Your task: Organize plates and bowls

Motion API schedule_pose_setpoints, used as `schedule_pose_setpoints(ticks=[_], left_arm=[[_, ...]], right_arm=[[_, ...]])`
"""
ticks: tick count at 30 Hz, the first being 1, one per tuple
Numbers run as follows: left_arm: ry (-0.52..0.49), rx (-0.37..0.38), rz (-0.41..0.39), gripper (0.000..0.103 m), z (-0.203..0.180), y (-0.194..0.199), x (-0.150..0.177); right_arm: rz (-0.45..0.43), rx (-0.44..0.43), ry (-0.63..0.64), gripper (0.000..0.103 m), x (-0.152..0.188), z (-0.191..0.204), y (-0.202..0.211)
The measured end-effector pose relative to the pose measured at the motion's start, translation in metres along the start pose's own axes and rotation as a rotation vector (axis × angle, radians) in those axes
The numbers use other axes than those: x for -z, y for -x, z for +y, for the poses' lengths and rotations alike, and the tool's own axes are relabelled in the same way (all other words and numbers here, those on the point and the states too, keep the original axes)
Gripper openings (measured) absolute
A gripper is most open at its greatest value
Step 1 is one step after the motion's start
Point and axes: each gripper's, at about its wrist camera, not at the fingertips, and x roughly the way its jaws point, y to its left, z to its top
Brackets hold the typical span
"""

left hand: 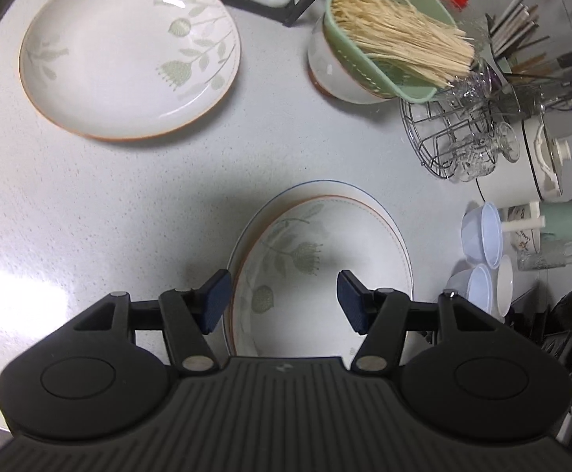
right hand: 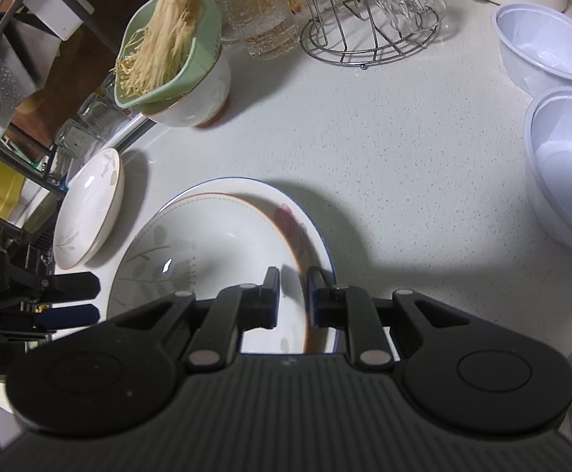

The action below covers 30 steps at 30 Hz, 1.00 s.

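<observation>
Three plates on show: one leaf-patterned plate (left hand: 128, 55) lies alone towards the far left of the counter (left hand: 89, 204), and a second leaf-patterned plate (right hand: 223, 259) sits nested on a larger blue-rimmed plate (right hand: 317, 236) near the front edge. Two pale plastic bowls (right hand: 549, 47) stand at the right side, one behind the other. One ceramic bowl (right hand: 203, 102) at the back carries a green strainer (right hand: 191, 59) heaped with pale noodles. One wire rack (right hand: 364, 39) holds glassware just beside it. The counter is white, speckled and glossy, a kitchen worktop crowded along its back.

Right gripper (right hand: 292, 299) now: its fingers are drawn close, pinching the near right rim of the nested leaf plate. Left gripper (left hand: 284, 303): fingers spread wide, hovering over that same plate's left portion, nothing between them, pads clear of the rim.
</observation>
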Motion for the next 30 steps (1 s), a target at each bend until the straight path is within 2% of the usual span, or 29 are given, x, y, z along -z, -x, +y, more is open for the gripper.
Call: schedule_pose_setpoints(ticks=[6, 15, 23, 27, 30], left_arm=[[-0.052, -0.030, -0.067, 0.065, -0.004, 0.019, 0.006], [-0.197, -0.091, -0.204, 0.065, -0.036, 0.057, 0.027], [-0.341, -0.124, -0.334, 0.067, -0.078, 0.099, 0.059], [-0.374, -0.135, -0.380, 0.070, -0.093, 0.117, 0.079], [-0.390, -0.115, -0.400, 0.070, -0.102, 0.130, 0.099]], right_arm=[[-0.071, 0.023, 0.050, 0.018, -0.005, 0.010, 0.018], [-0.148, -0.029, 0.102, 0.018, -0.007, 0.026, 0.066], [-0.254, -0.077, 0.161, 0.018, 0.000, 0.041, 0.126], [-0.293, -0.093, 0.199, 0.018, 0.008, 0.046, 0.151], [-0.311, -0.106, 0.229, 0.018, 0.016, 0.047, 0.168]])
